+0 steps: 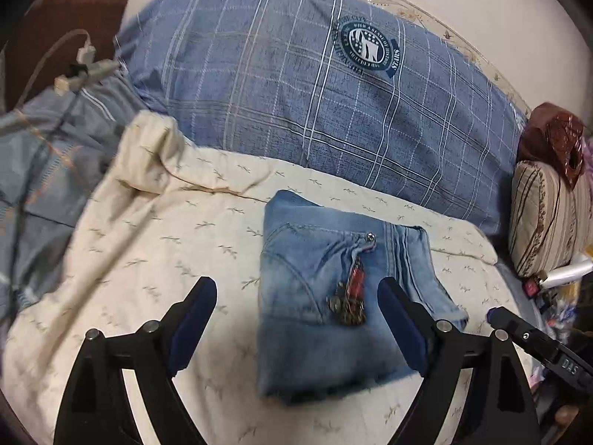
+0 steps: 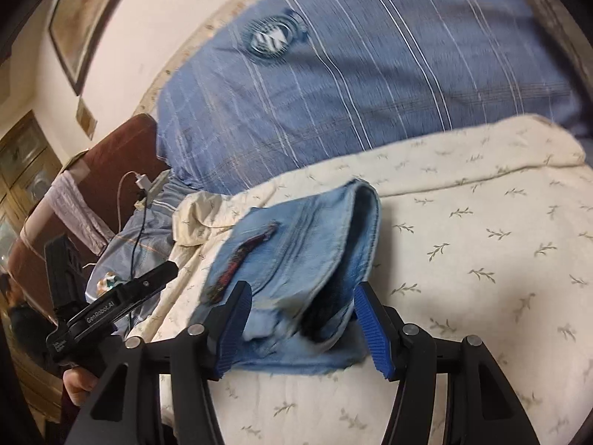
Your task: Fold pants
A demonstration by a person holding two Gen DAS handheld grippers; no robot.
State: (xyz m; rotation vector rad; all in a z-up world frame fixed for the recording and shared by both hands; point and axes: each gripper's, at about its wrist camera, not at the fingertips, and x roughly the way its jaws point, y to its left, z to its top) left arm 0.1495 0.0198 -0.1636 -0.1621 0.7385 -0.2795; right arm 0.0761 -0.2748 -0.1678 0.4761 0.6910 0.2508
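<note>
left wrist view
pants: the blue jeans [image 1: 333, 289] lie folded in a thick square on the cream blanket [image 1: 148, 259], in front of the big blue pillow [image 1: 296, 92].
left gripper: the left gripper [image 1: 296, 319] is above the near part of the jeans. its two fingers are wide apart and pinch nothing.
charm: a little red and metal charm [image 1: 352, 296] hangs from the zip on top.
feel: the jeans look soft and floppy but a bit heavy, with many layers, i think.

right wrist view
pants: the jeans [image 2: 296, 259] sit right in front. the open end with the loose layers [image 2: 326, 315] faces this camera.
right gripper: the right gripper [image 2: 302, 330] has its blue fingers on each side of the near edge. they look apart and not squeezing, though the picture is blurry.
other gripper: the left gripper shows at the left side, off the jeans.
where to hold: i would grab the thick folded edge, all layers at once, not one thin flap, or the pile may fall open.
watch out: the charm could catch on a finger.
</note>
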